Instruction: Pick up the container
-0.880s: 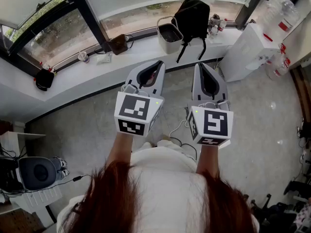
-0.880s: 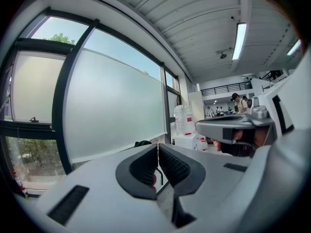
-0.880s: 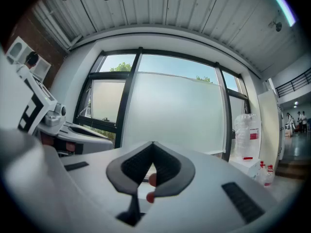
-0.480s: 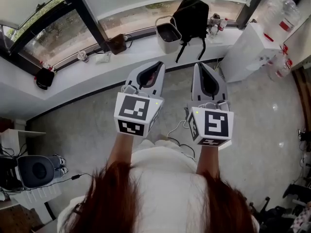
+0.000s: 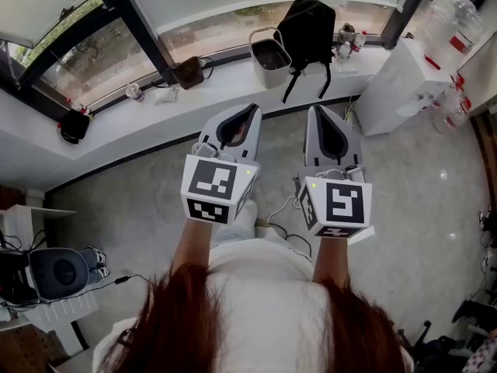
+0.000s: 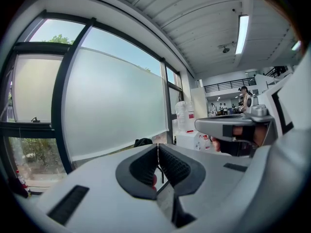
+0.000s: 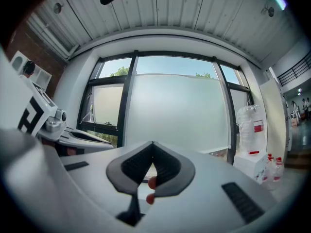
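The left gripper [image 5: 250,112] and the right gripper [image 5: 317,110] are held out in front of the chest, side by side and a little apart, both pointing forward. The bare left forearm [image 5: 192,243] and right forearm [image 5: 330,256] reach straight out behind them. Each gripper's jaws are pressed together tip to tip, with nothing between them.

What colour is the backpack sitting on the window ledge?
Black. The backpack shows best in the head view.
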A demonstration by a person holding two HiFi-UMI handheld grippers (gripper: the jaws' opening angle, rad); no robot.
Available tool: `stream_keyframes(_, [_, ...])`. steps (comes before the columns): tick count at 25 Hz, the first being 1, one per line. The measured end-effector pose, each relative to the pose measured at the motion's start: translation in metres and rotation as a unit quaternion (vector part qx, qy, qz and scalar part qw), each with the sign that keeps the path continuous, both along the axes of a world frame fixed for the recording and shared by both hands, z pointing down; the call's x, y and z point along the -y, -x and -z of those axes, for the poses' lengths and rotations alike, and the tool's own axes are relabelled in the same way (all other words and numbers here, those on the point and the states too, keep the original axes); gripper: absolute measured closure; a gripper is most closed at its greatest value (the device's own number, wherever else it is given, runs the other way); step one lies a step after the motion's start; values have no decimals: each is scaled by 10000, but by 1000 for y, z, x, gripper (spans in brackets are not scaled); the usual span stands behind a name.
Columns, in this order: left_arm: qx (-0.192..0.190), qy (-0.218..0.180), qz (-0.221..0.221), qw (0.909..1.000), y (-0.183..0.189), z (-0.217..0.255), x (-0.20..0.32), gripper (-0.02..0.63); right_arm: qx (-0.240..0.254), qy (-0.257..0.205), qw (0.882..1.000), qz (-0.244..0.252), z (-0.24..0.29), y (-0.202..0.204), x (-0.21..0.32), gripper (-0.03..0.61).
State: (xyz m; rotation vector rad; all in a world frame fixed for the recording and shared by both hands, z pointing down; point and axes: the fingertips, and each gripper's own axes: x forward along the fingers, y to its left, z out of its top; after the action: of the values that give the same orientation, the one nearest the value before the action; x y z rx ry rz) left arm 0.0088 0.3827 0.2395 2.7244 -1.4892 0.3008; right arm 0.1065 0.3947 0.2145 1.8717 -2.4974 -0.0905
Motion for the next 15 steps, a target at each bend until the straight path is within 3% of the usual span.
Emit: stream_keyframes(15, [5, -42, -12, 10000, 28, -4, 95, 594, -41, 46, 10000, -69, -4, 23, 90, 554])
